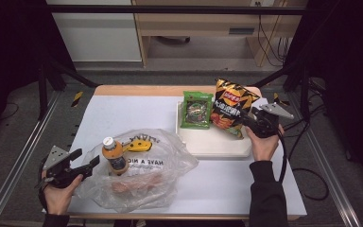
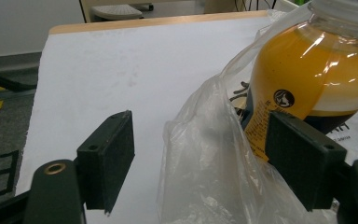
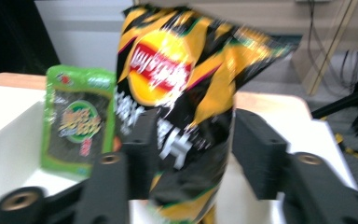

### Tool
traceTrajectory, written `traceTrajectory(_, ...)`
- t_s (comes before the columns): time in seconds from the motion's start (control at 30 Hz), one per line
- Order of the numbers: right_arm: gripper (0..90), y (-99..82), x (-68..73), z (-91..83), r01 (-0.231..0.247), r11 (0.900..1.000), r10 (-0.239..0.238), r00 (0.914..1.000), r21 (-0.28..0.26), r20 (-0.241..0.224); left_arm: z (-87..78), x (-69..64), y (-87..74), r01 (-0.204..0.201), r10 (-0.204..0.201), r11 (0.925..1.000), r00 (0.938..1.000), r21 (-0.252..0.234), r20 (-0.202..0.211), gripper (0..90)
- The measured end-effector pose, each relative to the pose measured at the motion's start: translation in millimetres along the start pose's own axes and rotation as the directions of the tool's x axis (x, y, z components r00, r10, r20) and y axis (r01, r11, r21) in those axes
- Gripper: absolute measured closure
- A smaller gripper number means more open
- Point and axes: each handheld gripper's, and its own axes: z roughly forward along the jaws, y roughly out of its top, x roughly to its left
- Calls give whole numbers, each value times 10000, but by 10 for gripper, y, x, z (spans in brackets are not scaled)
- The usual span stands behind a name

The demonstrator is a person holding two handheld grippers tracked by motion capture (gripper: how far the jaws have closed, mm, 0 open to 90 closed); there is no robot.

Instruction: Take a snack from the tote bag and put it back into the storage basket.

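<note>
The black-and-yellow chip bag (image 1: 233, 108) stands at the upper right of the high view, on the white tray (image 1: 217, 144), just right of the green snack packet (image 1: 196, 109). The right gripper (image 3: 193, 154) has its jaws apart around the bag's lower part; whether the pads press it cannot be told through the blur. At lower left, the left gripper (image 2: 200, 158) holds its jaws apart around a fold of the clear plastic bag (image 2: 209, 163), beside the orange juice bottle (image 2: 314, 70).
</note>
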Motion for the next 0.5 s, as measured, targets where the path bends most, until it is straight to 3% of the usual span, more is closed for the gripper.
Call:
traceTrajectory(0.07, 711, -61, 68, 2, -158, 9994, 156, 9998, 304, 94, 1, 2, -3, 16, -16, 10000, 10000, 11, 1, 240)
traceTrajectory(0.13, 753, -79, 83, 11, -257, 9990, 258, 9997, 355, -25, -6, 4, -4, 21, -21, 10000, 10000, -21, -12, 240)
traceTrajectory(0.17, 838, -112, 121, 39, -269, 9987, 277, 9995, 429, -178, -10, 12, -3, 49, -49, 10000, 10000, -35, -24, 240)
traceTrajectory(0.3, 898, -190, 171, 139, -135, 9968, 163, 9993, 789, -350, -5, 8, -9, 8, -8, 10000, 10000, 9, -25, 240)
traceTrajectory(0.5, 900, -218, 127, 259, 6, 9964, -13, 10000, 844, 94, 5, -7, -7, -41, 41, 10000, 10000, 27, -9, 240)
